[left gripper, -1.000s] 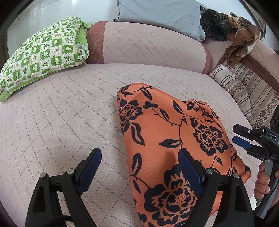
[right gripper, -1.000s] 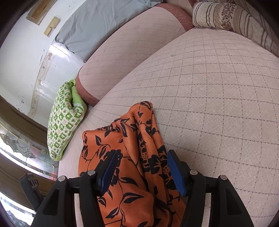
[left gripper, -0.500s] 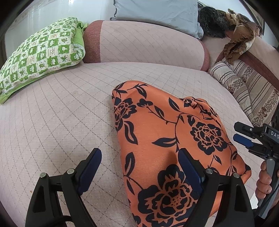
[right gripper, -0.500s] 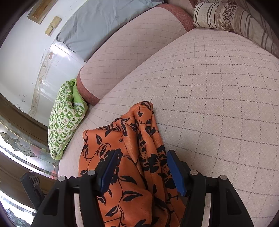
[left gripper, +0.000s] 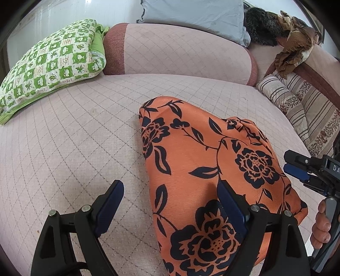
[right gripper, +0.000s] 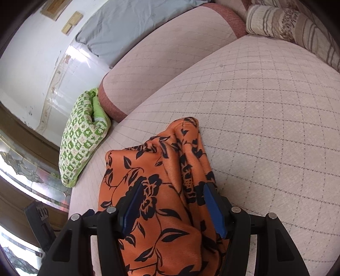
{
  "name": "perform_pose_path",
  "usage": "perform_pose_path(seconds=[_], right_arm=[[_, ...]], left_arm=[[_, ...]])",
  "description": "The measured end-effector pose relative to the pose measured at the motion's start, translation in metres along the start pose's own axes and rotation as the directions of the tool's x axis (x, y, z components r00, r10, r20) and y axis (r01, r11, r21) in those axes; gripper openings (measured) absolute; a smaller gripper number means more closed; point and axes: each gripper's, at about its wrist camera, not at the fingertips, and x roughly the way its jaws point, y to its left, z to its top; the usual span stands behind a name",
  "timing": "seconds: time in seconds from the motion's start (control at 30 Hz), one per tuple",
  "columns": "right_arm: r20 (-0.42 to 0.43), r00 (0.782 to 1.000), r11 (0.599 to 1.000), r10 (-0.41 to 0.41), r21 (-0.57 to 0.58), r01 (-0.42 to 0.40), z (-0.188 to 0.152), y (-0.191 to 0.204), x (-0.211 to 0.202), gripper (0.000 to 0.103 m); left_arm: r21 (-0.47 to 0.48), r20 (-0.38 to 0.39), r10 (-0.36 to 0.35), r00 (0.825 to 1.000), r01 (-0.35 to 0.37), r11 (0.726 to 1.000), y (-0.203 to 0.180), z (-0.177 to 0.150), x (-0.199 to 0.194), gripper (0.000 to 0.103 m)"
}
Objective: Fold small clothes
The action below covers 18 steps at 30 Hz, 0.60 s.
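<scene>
An orange cloth with a black flower print (left gripper: 201,161) lies loosely bunched on the quilted pink mattress (left gripper: 74,138). My left gripper (left gripper: 170,186) hovers over the cloth's near left edge. It is wide open: its right finger is above the fabric, its left finger above bare mattress. My right gripper (right gripper: 174,187) straddles the cloth (right gripper: 153,161) from the other side. Its blue pads stand apart with folds lying between them, and neither pad visibly presses. In the left wrist view the right gripper (left gripper: 293,165) shows at the cloth's right edge, held by a hand (left gripper: 320,225).
A green checked pillow (left gripper: 53,61) lies at the back left. A pink bolster (left gripper: 180,51) and a grey-blue pillow (left gripper: 191,12) line the back. Striped cushions (left gripper: 297,106) and a crumpled brown cloth (left gripper: 295,36) sit at the right.
</scene>
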Motion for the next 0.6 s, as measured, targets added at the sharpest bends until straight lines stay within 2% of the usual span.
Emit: perform_pose_path(seconds=[0.3,0.6], right_arm=[[0.016,0.999,0.996,-0.044,-0.083,0.045,-0.005,0.016,0.002,0.062],[0.023,0.998,0.996,-0.05,-0.076,0.052,-0.004,0.012,-0.002,0.062]], left_arm=[[-0.005,-0.001,0.002,1.0,-0.002,1.0,0.001,0.0,0.0,0.089],[-0.003,-0.008,0.006,1.0,-0.006,1.0,-0.002,-0.001,0.003,0.089]])
